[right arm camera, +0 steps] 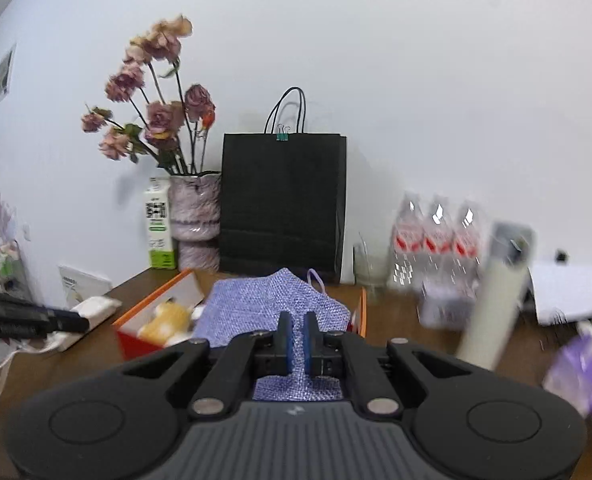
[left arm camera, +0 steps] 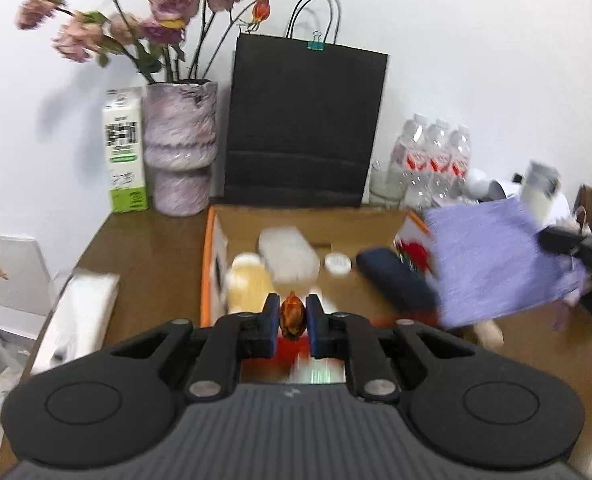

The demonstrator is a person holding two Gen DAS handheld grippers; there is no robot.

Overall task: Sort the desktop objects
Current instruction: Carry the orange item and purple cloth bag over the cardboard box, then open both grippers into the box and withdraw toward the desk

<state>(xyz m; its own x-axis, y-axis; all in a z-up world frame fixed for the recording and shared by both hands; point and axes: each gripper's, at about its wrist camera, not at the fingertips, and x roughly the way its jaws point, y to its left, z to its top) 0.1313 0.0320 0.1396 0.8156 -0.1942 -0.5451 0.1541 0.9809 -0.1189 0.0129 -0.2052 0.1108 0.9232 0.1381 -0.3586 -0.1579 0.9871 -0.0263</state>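
Note:
My left gripper (left arm camera: 292, 320) is shut on a small glossy amber-brown object (left arm camera: 292, 314), held above the near edge of an open cardboard box (left arm camera: 212, 248) with orange sides. Inside the box lie a white packet (left arm camera: 288, 254), a yellow soft toy (left arm camera: 248, 280), a white cap (left arm camera: 337, 265) and a dark blue case (left arm camera: 396, 280). My right gripper (right arm camera: 295, 336) is shut on a purple knitted cloth (right arm camera: 264, 304), which hangs over the right part of the box (right arm camera: 156, 300). That cloth (left arm camera: 492, 264) shows in the left wrist view, with the right gripper (left arm camera: 576, 244) behind it.
Along the wall stand a black paper bag (left arm camera: 304, 128), a vase of dried roses (left arm camera: 180, 144), a green-and-white carton (left arm camera: 124, 152), a glass (right arm camera: 370, 268) and three water bottles (left arm camera: 432, 160). A white cylinder (right arm camera: 496, 296) stands right; a white block (left arm camera: 84, 312) lies left of the box.

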